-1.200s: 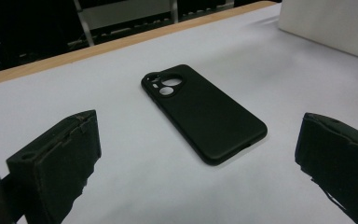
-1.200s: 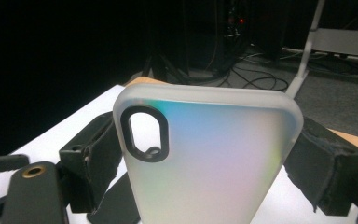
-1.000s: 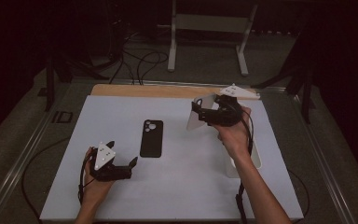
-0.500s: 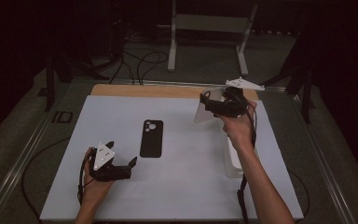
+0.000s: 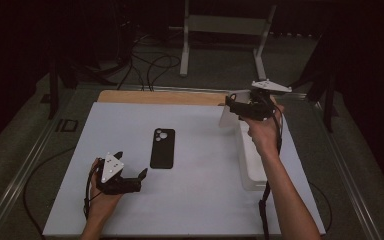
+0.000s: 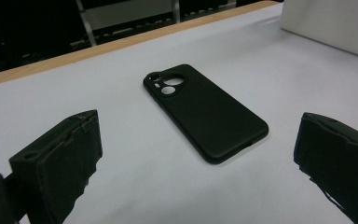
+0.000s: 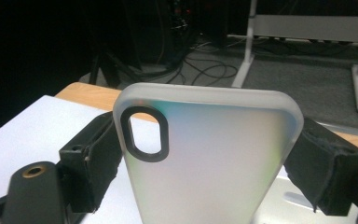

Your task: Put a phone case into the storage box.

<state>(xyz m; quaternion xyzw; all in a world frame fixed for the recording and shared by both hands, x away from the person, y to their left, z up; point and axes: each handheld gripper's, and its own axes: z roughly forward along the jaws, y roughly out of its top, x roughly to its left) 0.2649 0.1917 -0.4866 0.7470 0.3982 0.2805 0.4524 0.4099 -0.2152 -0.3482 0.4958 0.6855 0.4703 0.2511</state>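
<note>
A black phone case (image 5: 162, 148) (image 6: 205, 112) lies back-up near the middle of the white table (image 5: 195, 200). My left gripper (image 5: 131, 164) (image 6: 198, 140) rests low at the front left, its jaws open and pointing at that case from a short way off. At the right my right gripper (image 5: 231, 106) (image 7: 209, 154) is raised over the far end of a white box (image 5: 252, 160). It is shut on a frosted white phone case (image 5: 226, 119) (image 7: 214, 163) with a black-ringed camera opening, one jaw on each long side.
The white box runs along the table's right side. A wooden strip (image 5: 160, 96) borders the far edge. Beyond it are floor cables (image 5: 155, 65) and a metal stand (image 5: 225, 30). A metal rail (image 5: 25, 170) runs along the left.
The right hand has carried the frosted case to the right and a little farther away, over the box's far end. The left gripper and the black case have stayed put.
</note>
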